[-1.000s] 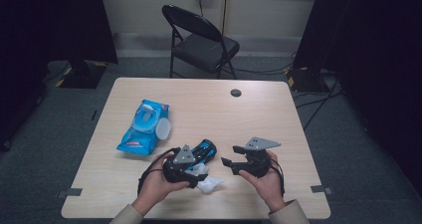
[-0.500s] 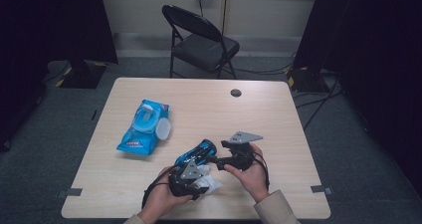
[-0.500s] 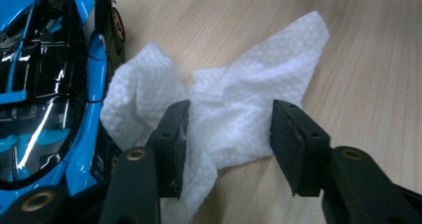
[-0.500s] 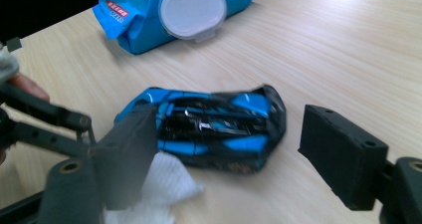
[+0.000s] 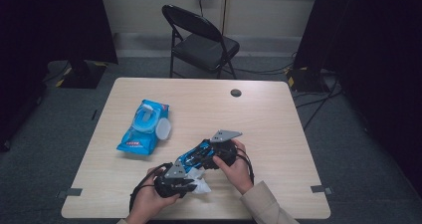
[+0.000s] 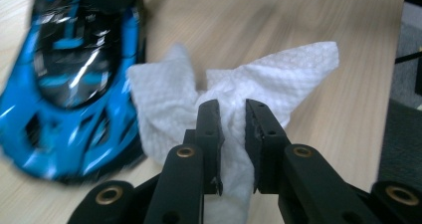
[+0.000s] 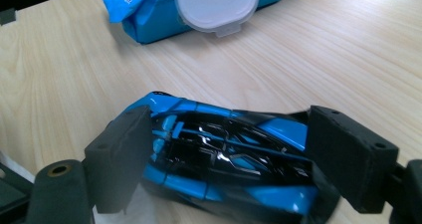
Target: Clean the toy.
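A blue and black toy car (image 5: 190, 158) (image 7: 219, 134) lies near the table's front edge, between the wide-set jaws of my right gripper (image 5: 209, 154) (image 7: 234, 149). Those jaws have just been opening; the pads stand at the car's two ends and I see no squeeze. A crumpled white wipe (image 5: 201, 186) (image 6: 293, 69) lies beside the car (image 6: 74, 84). My left gripper (image 5: 191, 179) (image 6: 233, 119) has just been closing, and its pads now pinch a fold of the wipe.
A blue wet-wipe packet (image 5: 144, 127) (image 7: 199, 5) with a white lid lies at the left of the wooden table (image 5: 268, 124). A small black disc (image 5: 236, 92) sits near the far edge. A folding chair (image 5: 199, 40) stands behind the table.
My right gripper moved left until its jaws reached around the car. My left gripper drew back toward the near edge, off the car, and closed on the wipe.
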### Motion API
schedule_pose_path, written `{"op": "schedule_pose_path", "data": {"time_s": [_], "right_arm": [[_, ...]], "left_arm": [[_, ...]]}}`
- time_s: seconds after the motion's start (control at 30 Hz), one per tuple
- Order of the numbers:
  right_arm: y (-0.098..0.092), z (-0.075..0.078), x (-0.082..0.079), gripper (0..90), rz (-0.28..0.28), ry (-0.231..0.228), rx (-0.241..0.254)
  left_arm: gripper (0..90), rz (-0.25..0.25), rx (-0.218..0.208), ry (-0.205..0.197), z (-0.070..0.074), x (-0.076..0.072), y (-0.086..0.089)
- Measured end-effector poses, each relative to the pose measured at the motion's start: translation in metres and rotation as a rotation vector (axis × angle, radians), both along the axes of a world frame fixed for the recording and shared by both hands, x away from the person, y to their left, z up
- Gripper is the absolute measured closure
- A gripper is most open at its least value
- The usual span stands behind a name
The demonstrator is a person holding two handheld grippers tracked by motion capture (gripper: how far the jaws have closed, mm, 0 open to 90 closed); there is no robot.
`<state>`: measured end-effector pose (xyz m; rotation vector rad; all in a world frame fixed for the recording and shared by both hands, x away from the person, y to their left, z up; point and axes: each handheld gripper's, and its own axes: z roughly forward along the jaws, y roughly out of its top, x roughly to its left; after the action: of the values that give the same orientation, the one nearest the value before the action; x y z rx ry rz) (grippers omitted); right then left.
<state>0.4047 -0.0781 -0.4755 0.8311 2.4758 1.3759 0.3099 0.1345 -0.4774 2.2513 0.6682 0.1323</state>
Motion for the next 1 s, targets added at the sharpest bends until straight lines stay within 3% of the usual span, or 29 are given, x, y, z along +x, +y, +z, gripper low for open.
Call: {"op": "schedule_pose_path", "data": {"time_s": [0.2, 0.4, 0.57, 0.67, 0.83, 1.0], "right_arm": [[0.019, -0.008, 0.003, 18.3, 0.060, 0.001, -0.046], [0.033, -0.014, 0.005, 13.9, 0.062, -0.022, -0.118], [0.031, -0.015, 0.004, 13.8, 0.062, -0.024, -0.107], [0.031, -0.016, 0.003, 13.7, 0.060, -0.024, -0.103], [0.031, -0.018, 0.002, 13.6, 0.062, -0.034, -0.084], [0.029, -0.019, 0.002, 13.6, 0.062, -0.038, -0.074]], "left_arm": [[78.4, 0.072, 0.010, 0.006, 0.004, -0.005, 0.030], [78.2, 0.169, -0.005, 0.012, -0.001, -0.003, 0.059], [77.6, 0.225, 0.006, 0.011, -0.011, 0.003, 0.066], [76.8, 0.251, 0.018, -0.011, -0.013, 0.007, 0.068], [75.1, 0.264, 0.014, -0.027, -0.016, 0.020, 0.065], [67.1, 0.249, 0.016, -0.022, -0.017, 0.036, 0.059]]}}
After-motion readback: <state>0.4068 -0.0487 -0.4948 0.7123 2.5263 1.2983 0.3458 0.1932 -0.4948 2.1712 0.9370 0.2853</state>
